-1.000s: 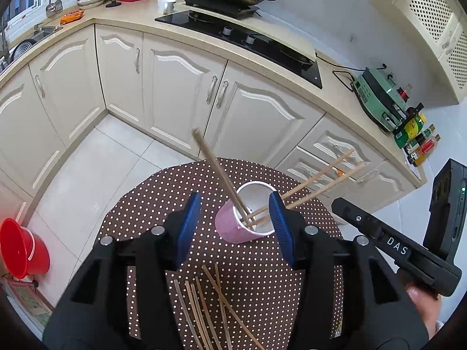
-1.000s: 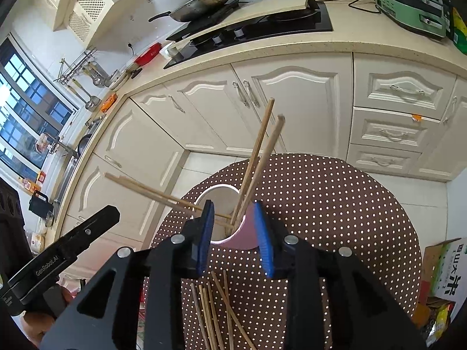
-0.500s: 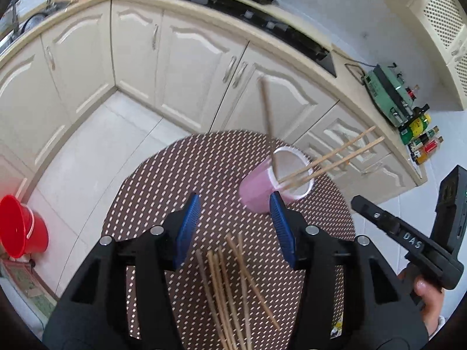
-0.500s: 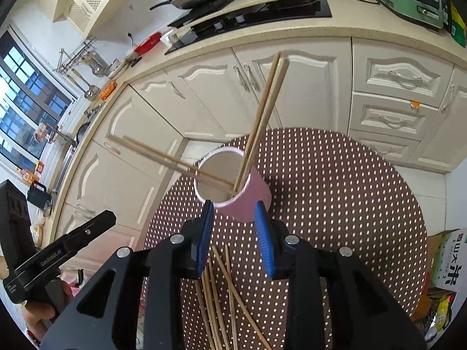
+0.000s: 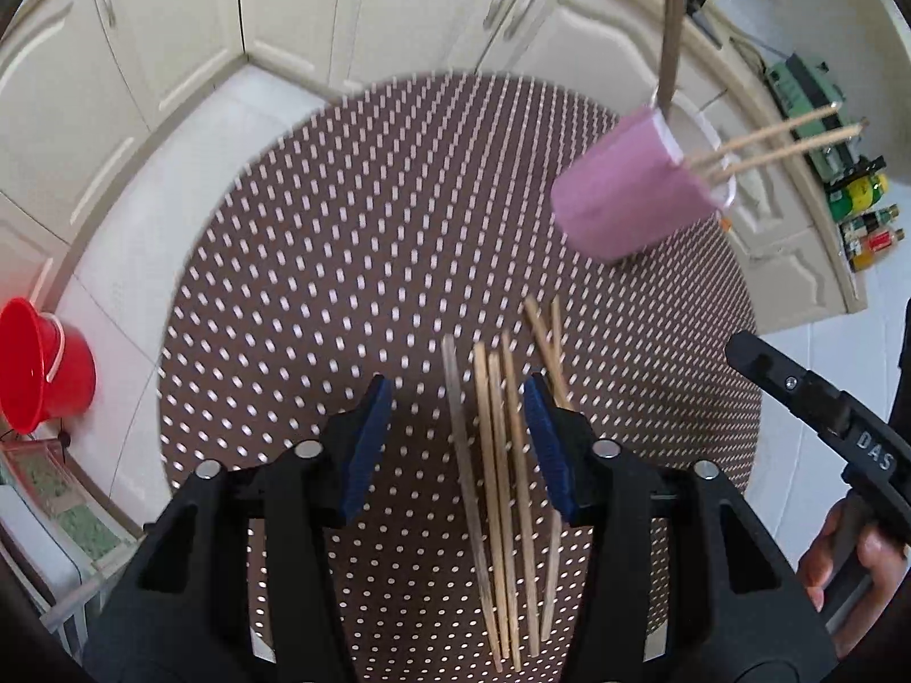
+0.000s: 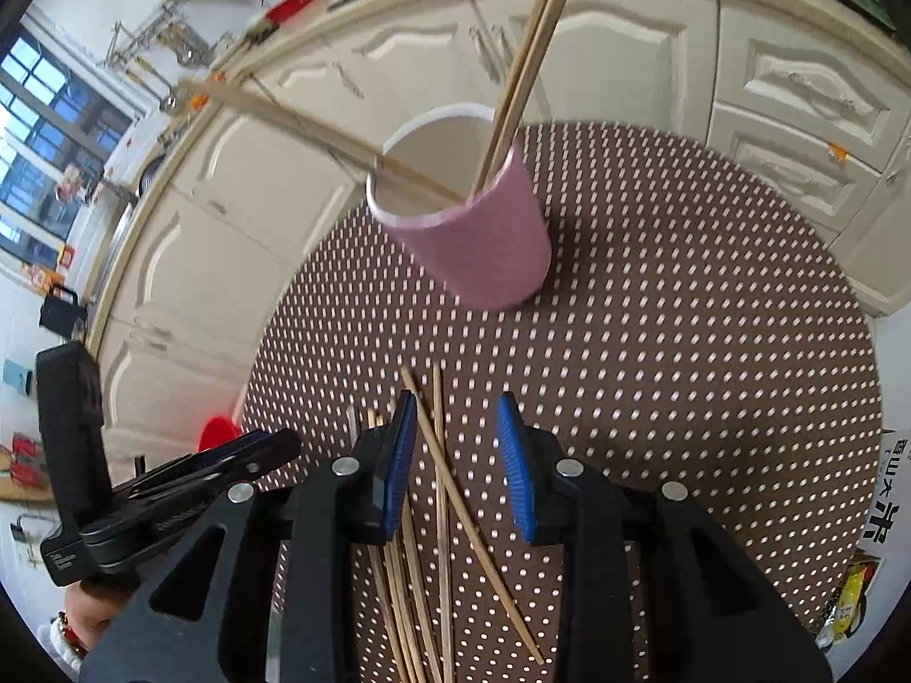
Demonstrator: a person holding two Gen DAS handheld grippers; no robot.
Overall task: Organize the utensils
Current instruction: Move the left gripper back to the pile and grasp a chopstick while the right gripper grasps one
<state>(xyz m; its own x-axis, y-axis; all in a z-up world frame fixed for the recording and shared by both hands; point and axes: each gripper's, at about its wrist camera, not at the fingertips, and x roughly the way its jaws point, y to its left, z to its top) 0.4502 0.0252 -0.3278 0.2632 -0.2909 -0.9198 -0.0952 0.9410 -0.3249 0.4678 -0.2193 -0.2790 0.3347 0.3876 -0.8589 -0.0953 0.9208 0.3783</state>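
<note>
Both grippers, left (image 5: 455,444) & right (image 6: 455,467): jaws apart, empty, over loose wooden chopsticks (image 5: 501,512); risk: snagging several, or knocking top-heavy pink cylindrical cup (image 6: 478,239) w/ leaning sticks

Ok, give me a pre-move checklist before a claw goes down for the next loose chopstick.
1. Left claw open, nothing between its pads: ok.
2. Right claw open and unloaded: ok.
3. Loose chopsticks within reach, lying on the table under both claws: ok.
4. One stick separated enough for a clean single pick: not ok; they lie bunched, and some cross in the right view.
5. Cup upright with room left: ok; four sticks lean out of it and much of the mouth is open.
6. Claws apart from each other: cannot tell; each shows at the edge of the other's view.
</note>
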